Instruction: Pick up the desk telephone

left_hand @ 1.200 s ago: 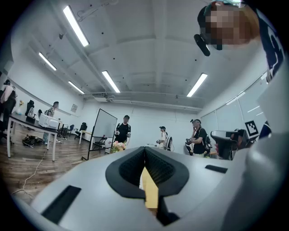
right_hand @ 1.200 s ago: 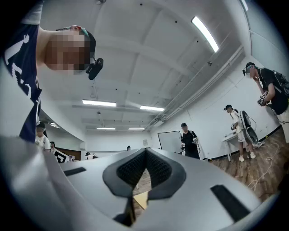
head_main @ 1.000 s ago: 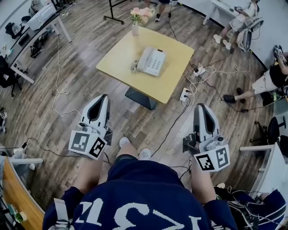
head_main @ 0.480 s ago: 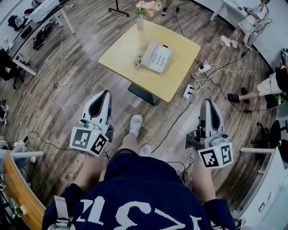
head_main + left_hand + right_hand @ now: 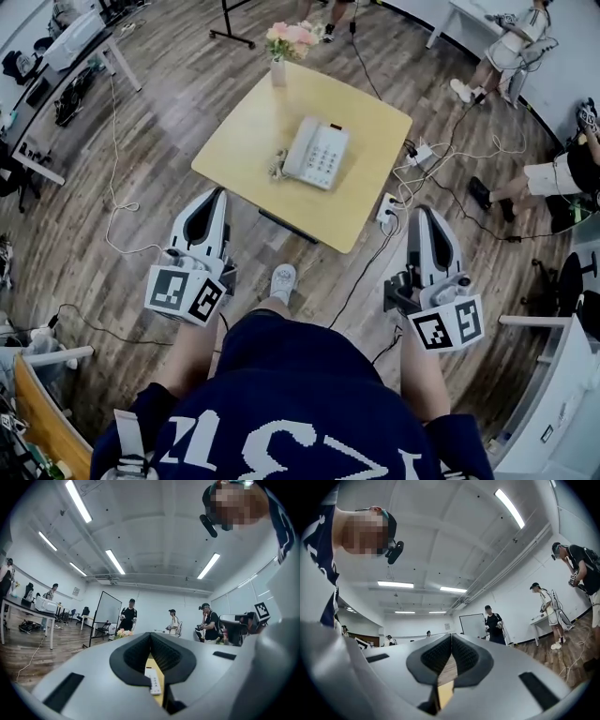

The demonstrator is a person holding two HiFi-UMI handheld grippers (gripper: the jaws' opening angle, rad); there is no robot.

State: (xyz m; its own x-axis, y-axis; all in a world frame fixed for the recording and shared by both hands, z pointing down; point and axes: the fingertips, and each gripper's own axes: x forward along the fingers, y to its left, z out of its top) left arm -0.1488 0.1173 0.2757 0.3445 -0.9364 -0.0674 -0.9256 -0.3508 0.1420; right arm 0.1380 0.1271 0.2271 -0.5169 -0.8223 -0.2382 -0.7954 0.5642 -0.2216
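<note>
2 closed: left gripper [image 5: 217, 194], right gripper [image 5: 421, 213], short of table edge [image 5: 272, 199]

Left gripper [image 5: 151, 635]: fingers [image 5: 132, 654] pressed together at the tips, nothing between them. Below the tips the dark pads part into a narrow gap. Through the gap shows a strip of yellow desk [image 5: 152, 661] with the white desk telephone [image 5: 153, 681] lying on it, keypad up. Which edge of the desk it sits nearer cannot be told. Pink flowers [image 5: 123, 633] peek over the left finger. Behind: whiteboard [image 5: 108, 611] on a stand, three people [image 5: 128, 616] standing by the far wall, a white side desk [image 5: 28, 606] at left, strip lights [image 5: 116, 561] on the ceiling.
</note>
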